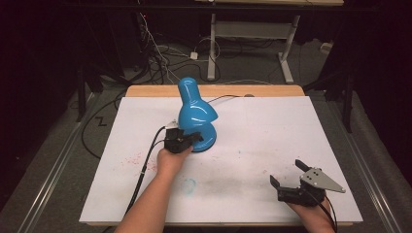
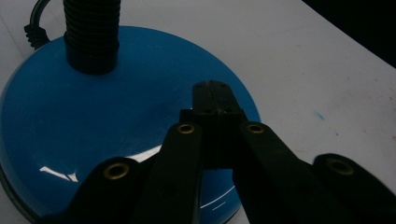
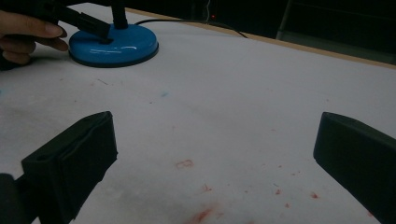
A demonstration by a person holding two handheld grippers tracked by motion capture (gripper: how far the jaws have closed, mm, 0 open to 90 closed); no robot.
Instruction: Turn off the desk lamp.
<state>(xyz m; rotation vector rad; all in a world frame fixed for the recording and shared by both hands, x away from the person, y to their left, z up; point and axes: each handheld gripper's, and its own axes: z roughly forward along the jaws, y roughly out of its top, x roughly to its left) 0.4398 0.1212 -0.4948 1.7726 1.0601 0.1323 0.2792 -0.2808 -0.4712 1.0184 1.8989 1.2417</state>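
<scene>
Left tongs [image 2: 212, 100] closed, tips together, resting on blue lamp base [image 2: 70, 121]. Left forearm reaches from 6 o'clock toward desk [image 1: 272, 121] centre. Right tongs [image 1: 287, 173] spread wide, holding nothing, low over desk at 4 o'clock. One lamp [image 1: 195, 116], just left of centre; two tongs.

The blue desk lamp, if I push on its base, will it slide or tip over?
The blue desk lamp probably slides rather than tips: its base is broad and low. The glossy surface looks slippery for the left tongs. The ribbed neck likely flexes.
</scene>
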